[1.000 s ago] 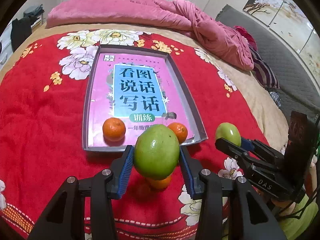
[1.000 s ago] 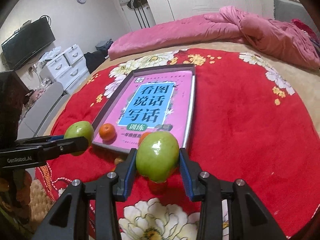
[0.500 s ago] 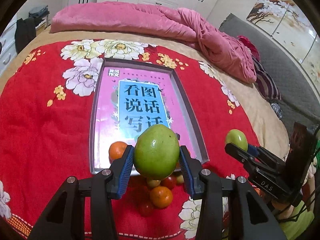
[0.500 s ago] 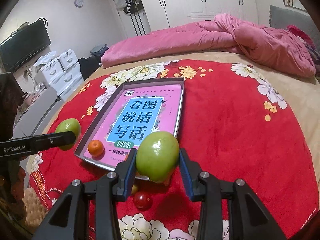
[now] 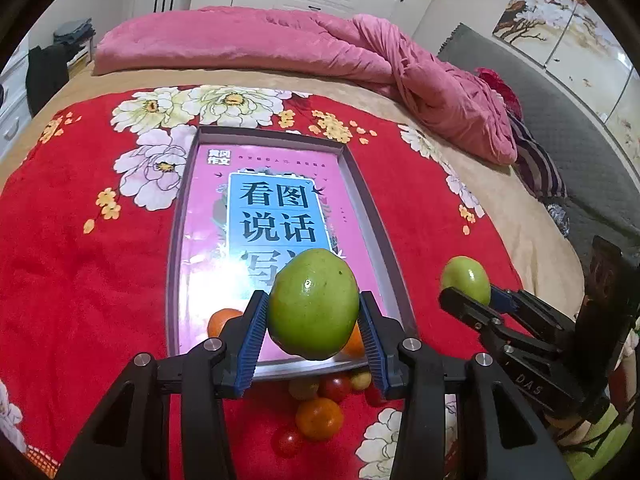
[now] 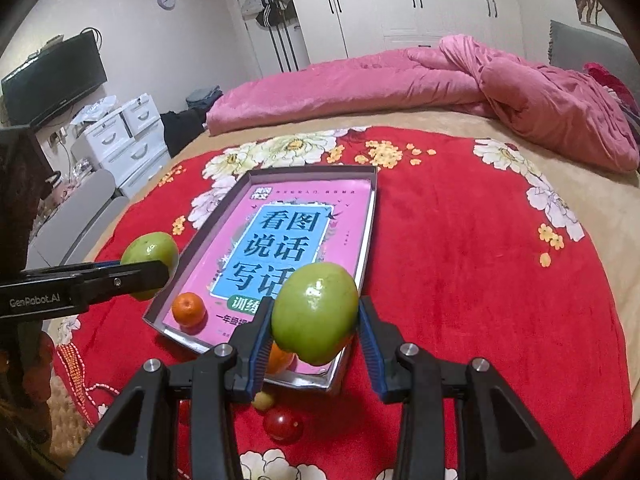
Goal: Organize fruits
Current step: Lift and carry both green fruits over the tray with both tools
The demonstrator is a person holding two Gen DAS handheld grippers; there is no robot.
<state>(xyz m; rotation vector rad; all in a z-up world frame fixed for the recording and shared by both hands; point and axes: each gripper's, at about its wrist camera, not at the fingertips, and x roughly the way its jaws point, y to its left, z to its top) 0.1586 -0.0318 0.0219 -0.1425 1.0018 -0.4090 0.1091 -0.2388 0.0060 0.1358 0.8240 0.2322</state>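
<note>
My left gripper (image 5: 313,334) is shut on a green mango (image 5: 313,305), held above the near end of a grey tray (image 5: 362,196) lined with a pink book. My right gripper (image 6: 313,336) is shut on a second green mango (image 6: 315,312), above the tray's near right corner (image 6: 366,248). Each gripper shows in the other's view: the right one (image 5: 468,294) at the right, the left one (image 6: 154,270) at the left. Two oranges (image 6: 189,309) lie in the tray's near end; the second (image 6: 280,356) is partly hidden. Small tomatoes (image 5: 334,387) and an orange (image 5: 319,418) lie on the red blanket before the tray.
The tray sits on a red flowered blanket (image 5: 80,280) on a bed. A rumpled pink duvet (image 5: 360,52) lies along the far side. White drawers (image 6: 124,140) and a TV (image 6: 52,80) stand beyond the bed's left edge.
Both grippers have risen and drawn back with their mangoes. The tray looks farther and lower, and the small fruits in front of it have come into view.
</note>
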